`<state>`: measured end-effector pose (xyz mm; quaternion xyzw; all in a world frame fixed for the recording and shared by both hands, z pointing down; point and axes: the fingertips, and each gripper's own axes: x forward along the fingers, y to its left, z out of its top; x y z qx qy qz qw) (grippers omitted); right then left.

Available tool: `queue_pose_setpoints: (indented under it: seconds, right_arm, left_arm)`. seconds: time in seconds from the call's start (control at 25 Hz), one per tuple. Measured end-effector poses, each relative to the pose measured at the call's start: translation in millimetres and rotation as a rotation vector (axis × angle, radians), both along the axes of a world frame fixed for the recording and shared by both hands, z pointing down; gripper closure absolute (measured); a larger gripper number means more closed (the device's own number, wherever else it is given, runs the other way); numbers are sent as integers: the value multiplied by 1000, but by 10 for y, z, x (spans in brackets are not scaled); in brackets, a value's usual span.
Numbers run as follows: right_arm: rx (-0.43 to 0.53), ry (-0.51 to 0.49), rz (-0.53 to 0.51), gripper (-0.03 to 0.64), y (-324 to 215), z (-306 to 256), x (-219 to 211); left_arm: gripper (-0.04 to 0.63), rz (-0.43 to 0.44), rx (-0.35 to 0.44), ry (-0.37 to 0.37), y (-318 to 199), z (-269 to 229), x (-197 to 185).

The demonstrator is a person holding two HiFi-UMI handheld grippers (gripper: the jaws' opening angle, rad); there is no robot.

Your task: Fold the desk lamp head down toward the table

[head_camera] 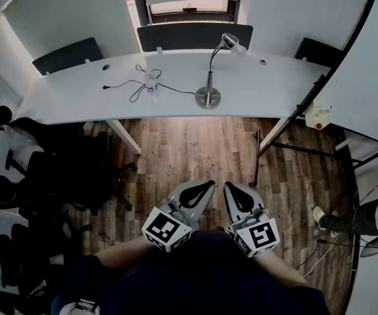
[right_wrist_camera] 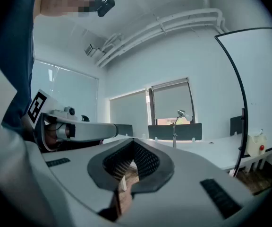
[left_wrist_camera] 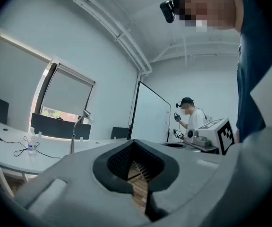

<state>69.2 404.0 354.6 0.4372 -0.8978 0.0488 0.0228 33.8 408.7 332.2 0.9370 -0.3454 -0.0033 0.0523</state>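
Note:
A silver desk lamp (head_camera: 209,94) stands on the long white desk (head_camera: 77,94), its round base near the desk's front edge. Its thin stem rises and bends, and the lamp head (head_camera: 230,42) sits raised at the upper right. The lamp also shows far off in the left gripper view (left_wrist_camera: 74,131) and the right gripper view (right_wrist_camera: 176,126). My left gripper (head_camera: 208,185) and right gripper (head_camera: 229,189) are side by side close to my body, over the wooden floor, well short of the desk. Both are shut with nothing between the jaws.
A black cable and a small clear bottle (head_camera: 151,82) lie left of the lamp. Black office chairs (head_camera: 58,169) crowd the left side. A white canister (head_camera: 318,115) hangs by the desk's right end. Another person (left_wrist_camera: 189,117) stands off to the right.

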Motion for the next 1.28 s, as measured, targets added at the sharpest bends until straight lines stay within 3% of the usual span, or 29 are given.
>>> queue_pose_setpoints:
  seconds: [0.6,0.92,1.28]
  right_arm:
    - [18,-31,-48,609,-231,31,252]
    - [59,-11,-161,607,-382,162,411]
    - [55,30,-135,607,-1203,262,258]
  left_arm:
    - [594,-54,-21,12,-207,17,245]
    - [594,-128,-54,23,-373,162,480]
    - [594,-108,-60,38,-1237,304,278]
